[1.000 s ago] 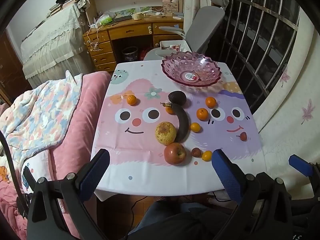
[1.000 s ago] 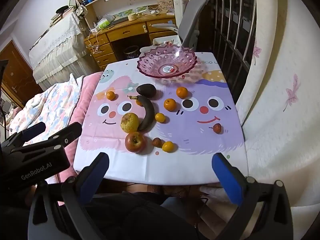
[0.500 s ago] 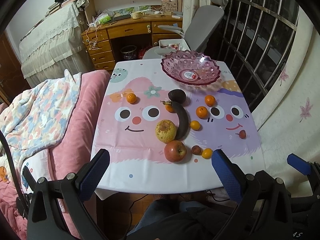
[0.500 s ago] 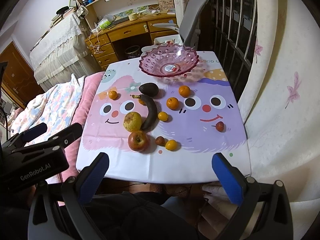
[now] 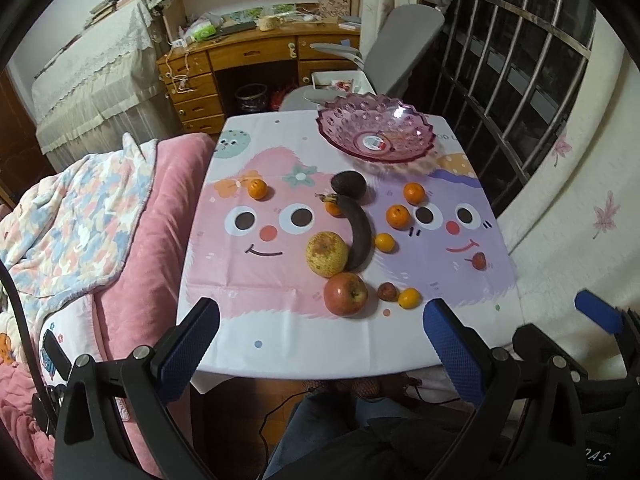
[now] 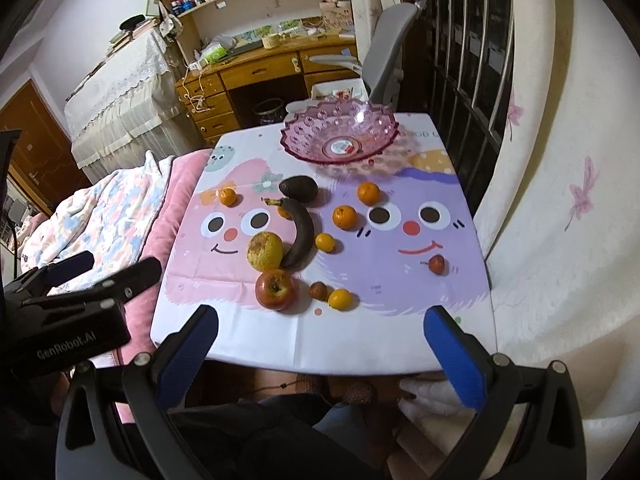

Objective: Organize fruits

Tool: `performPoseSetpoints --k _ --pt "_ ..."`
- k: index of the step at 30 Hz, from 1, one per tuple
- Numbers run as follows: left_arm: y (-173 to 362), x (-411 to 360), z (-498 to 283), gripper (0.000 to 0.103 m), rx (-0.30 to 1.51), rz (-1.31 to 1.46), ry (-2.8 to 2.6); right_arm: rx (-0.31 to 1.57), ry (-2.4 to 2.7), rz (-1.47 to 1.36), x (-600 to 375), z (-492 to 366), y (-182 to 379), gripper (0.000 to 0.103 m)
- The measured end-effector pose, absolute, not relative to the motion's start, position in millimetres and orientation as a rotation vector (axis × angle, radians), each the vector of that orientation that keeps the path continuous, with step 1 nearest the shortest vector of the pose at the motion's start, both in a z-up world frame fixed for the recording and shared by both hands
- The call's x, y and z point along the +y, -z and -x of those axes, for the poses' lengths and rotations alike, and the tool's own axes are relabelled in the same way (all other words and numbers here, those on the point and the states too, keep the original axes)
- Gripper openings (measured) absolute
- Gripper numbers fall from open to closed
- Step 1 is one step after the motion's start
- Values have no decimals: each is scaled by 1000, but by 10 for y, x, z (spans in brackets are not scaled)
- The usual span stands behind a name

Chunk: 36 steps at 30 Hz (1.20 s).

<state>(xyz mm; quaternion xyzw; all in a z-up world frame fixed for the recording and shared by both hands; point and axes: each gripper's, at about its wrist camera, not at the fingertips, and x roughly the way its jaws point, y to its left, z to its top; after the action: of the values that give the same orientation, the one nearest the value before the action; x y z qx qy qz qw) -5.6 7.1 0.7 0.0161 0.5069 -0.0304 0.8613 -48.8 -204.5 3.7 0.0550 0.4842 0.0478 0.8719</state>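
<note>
Both tongs, left (image 5: 320, 344) and right (image 6: 320, 344), wide, empty; cartoon tablecloth (image 5: 248, 280); wooden desk (image 5: 248, 56) behind.

A small orange citrus fruit (image 5: 331, 208) lies half hidden behind the blackened banana (image 5: 359, 233); the pink glass bowl's round label (image 6: 340, 147) is illegible.
</note>
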Motion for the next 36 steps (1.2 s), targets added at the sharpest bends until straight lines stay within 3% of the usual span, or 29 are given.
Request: performPoseSetpoints --k 21,36 --pt "167 232 -203 101 1110 13 82 872 -118 -40 -1933 456 -26 103" --pt "1310 60 -943 101 1376 71 147 847 -174 122 -1937 94 1005 103"
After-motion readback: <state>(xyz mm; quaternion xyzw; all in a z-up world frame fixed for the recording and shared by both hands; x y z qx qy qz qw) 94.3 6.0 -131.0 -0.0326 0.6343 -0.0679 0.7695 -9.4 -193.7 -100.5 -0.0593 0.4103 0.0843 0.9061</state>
